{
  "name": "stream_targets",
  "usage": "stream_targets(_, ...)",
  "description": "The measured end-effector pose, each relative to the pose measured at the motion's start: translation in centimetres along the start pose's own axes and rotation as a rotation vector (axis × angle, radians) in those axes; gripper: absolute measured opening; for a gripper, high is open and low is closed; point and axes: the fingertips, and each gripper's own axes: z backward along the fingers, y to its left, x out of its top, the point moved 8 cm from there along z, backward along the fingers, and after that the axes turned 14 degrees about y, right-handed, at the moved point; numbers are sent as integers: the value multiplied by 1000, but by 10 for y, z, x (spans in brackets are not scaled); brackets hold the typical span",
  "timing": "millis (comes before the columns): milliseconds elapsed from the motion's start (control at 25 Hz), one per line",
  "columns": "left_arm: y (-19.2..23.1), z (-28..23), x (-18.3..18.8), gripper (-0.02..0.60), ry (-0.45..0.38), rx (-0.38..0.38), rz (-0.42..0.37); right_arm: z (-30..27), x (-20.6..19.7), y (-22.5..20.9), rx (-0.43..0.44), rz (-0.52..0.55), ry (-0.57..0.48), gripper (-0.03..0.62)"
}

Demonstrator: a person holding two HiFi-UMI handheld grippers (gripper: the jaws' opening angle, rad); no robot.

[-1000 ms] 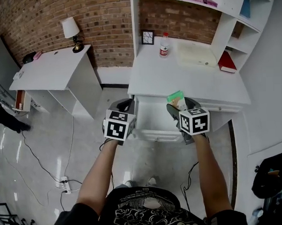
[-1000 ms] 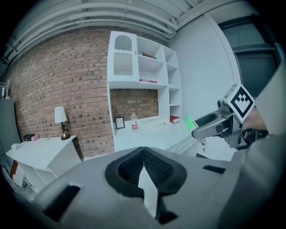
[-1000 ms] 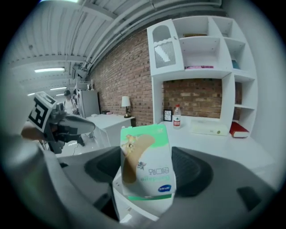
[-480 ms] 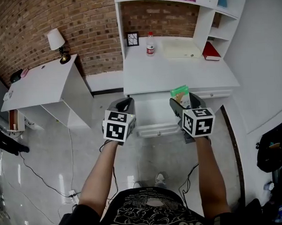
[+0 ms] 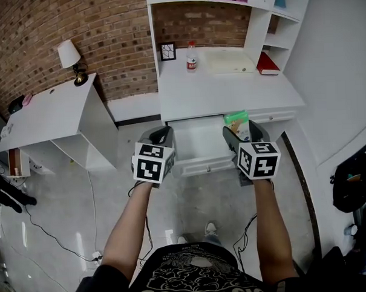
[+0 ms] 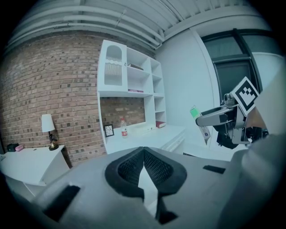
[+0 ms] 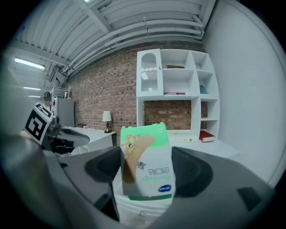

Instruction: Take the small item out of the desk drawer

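The white desk (image 5: 229, 92) has its drawer (image 5: 199, 166) pulled out towards me. My right gripper (image 5: 240, 129) is shut on a small green and white box (image 5: 236, 118), held upright above the drawer's right end by the desk's front edge. In the right gripper view the box (image 7: 147, 163) stands between the two dark pads (image 7: 103, 166), which press on its sides. My left gripper (image 5: 161, 136) hovers over the drawer's left end; its pads (image 6: 129, 167) meet at the tip with nothing held. The left gripper view also shows the right gripper (image 6: 219, 117) with the box (image 6: 194, 112).
On the desk stand a bottle (image 5: 192, 56), a small picture frame (image 5: 168, 51) and a red book (image 5: 268, 63), under a white shelf unit (image 5: 249, 0). A lamp (image 5: 68, 56) sits on a white side table (image 5: 48, 112) at left. A dark bag (image 5: 354, 183) lies at right.
The head view has swung, so the desk and drawer sit further left in the picture. Both grippers keep their pose over the drawer, the box staying in the right one.
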Motion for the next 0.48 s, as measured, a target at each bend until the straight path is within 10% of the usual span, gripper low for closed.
stream_targets(480, 9, 3, -2, 5, -14, -11, -19, 3, -2, 8, -27, -7, -11, 353)
